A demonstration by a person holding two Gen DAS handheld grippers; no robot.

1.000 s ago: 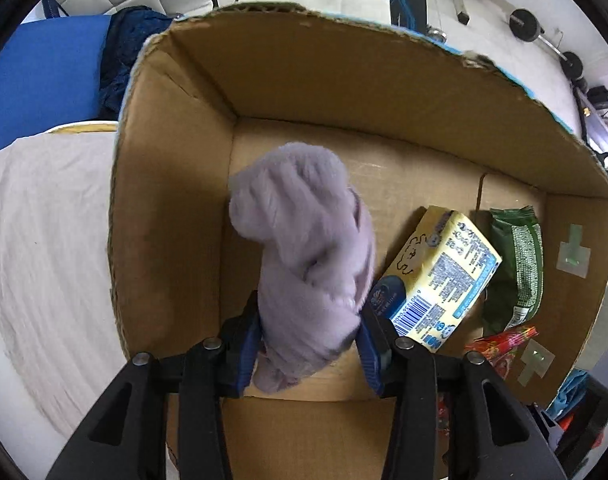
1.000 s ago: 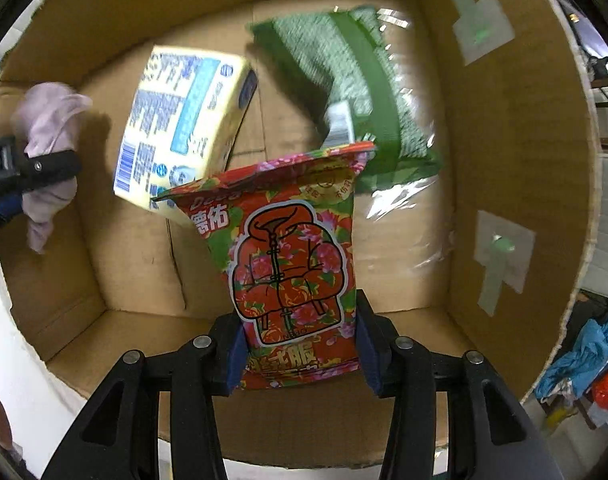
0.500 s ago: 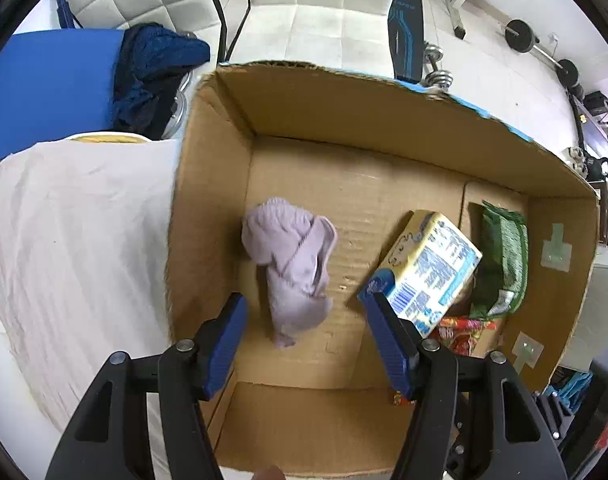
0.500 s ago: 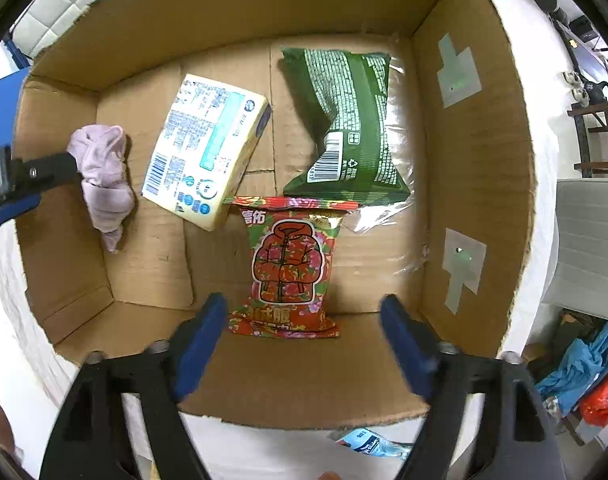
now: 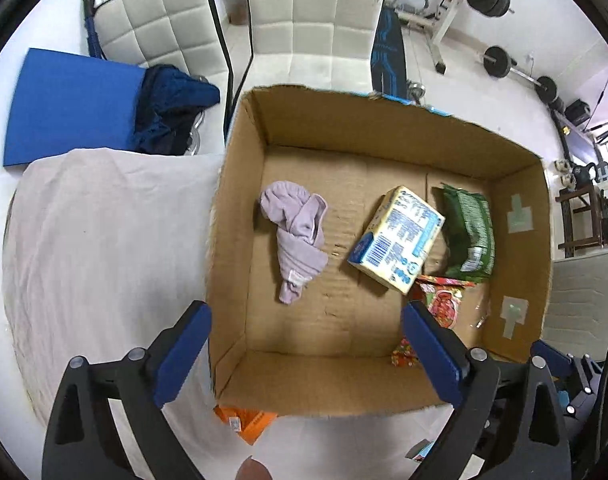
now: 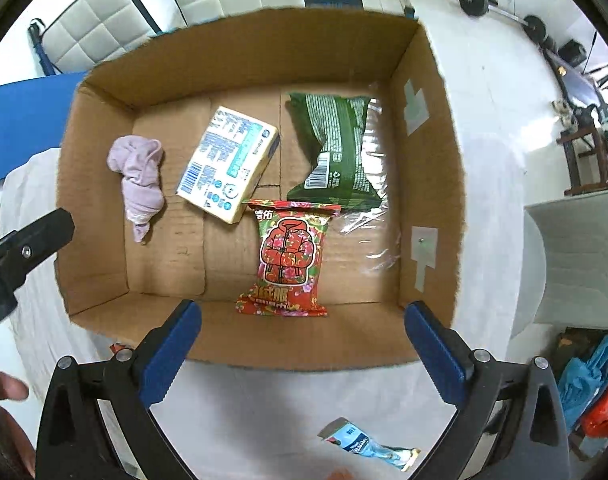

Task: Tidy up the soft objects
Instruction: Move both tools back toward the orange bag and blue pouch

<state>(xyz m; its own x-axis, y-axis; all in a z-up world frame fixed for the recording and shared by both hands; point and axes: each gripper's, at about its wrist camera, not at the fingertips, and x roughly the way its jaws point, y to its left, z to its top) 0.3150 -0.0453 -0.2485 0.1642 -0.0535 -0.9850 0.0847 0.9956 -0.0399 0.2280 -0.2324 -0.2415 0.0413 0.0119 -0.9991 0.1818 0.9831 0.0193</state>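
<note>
Lilac cloth (image 5: 296, 236) beyond spread fingers (image 5: 182, 354)

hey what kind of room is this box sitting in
Probably a home room that doubles as a gym. Barbells and a weight bench stand on the white tile floor behind the cardboard box, next to white padded chairs and a cloth-covered table.

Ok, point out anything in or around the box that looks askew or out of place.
The yellow pack lies tilted, its corner touching the red snack bag. The lilac cloth is crumpled, not folded. A blue sachet and an orange packet lie outside the cardboard box.
</note>
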